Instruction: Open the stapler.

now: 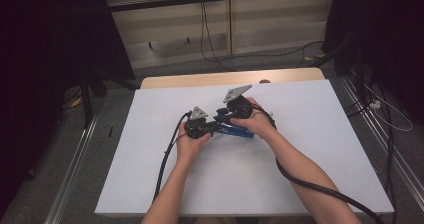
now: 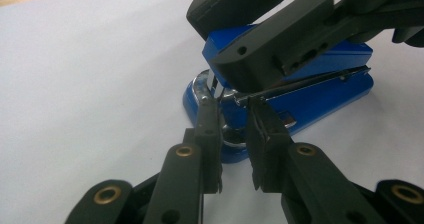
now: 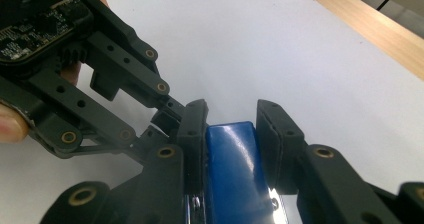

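High view: a blue stapler [image 1: 235,129] lies mid-worktop [image 1: 150,174] between the left gripper [image 1: 212,127] and right gripper [image 1: 231,120].

Left gripper view: its fingers [image 2: 207,129] stand slightly apart at the stapler's front, around the thin metal staple rail [image 2: 300,84], not yet pinching it.

Right gripper view: fingers [image 3: 192,134] clamped on the stapler's blue top.

The top looks secured; working the rail seems left to do.

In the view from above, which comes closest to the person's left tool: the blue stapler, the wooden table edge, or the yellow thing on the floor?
From the left tool:
1. Blue stapler, right at its tip, held by the right tool.
2. Wooden table edge, beyond the white sheet.
3. Yellow thing, far left on the floor.
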`<state>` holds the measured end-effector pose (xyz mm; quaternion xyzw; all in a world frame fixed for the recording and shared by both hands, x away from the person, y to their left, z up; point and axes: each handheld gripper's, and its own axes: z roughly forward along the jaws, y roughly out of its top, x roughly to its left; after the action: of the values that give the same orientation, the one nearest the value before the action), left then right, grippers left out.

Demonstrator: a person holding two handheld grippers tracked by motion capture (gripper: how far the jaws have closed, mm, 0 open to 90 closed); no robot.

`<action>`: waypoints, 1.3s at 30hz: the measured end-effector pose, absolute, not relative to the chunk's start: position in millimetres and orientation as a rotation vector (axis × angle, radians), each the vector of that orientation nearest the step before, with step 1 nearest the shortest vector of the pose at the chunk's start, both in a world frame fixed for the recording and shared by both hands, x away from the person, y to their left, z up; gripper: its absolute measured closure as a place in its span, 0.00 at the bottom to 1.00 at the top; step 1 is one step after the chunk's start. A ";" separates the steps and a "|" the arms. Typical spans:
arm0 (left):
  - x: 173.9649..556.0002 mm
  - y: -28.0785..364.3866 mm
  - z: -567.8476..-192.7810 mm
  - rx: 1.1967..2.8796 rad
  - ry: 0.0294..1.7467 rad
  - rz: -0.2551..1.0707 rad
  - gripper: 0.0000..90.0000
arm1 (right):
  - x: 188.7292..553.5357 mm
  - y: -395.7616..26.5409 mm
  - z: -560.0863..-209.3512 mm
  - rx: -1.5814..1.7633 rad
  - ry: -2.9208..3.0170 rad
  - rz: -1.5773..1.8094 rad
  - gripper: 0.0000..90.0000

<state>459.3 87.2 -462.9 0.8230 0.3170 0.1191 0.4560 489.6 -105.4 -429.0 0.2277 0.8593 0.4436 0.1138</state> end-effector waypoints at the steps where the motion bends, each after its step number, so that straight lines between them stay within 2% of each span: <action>1: 459.5 87.3 -462.7 2.034 0.782 0.297 0.85 | 490.2 -105.2 -428.6 0.678 2.518 1.287 0.74; 11: 460.9 87.5 -463.0 2.023 0.790 0.287 0.85 | 494.4 -100.0 -430.6 0.670 2.541 1.234 0.72; 14: 460.5 87.1 -463.3 2.017 0.796 0.282 0.85 | 496.0 -98.1 -433.0 0.691 2.543 1.229 0.68; 17: 460.6 87.6 -463.5 2.012 0.803 0.277 0.85 | 498.0 -98.6 -435.1 0.715 2.532 1.229 0.60; 22: 461.0 88.3 -463.8 2.008 0.809 0.267 0.85 | 498.9 -100.6 -437.7 0.724 2.569 1.266 0.72; 39: 460.2 89.0 -462.6 2.012 0.809 0.261 0.89 | 493.5 -109.1 -434.2 0.748 2.541 1.392 0.73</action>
<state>460.2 89.0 -462.6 0.8177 0.3288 0.1061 0.4605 493.5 -109.1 -434.2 0.2494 0.8468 0.4639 0.0745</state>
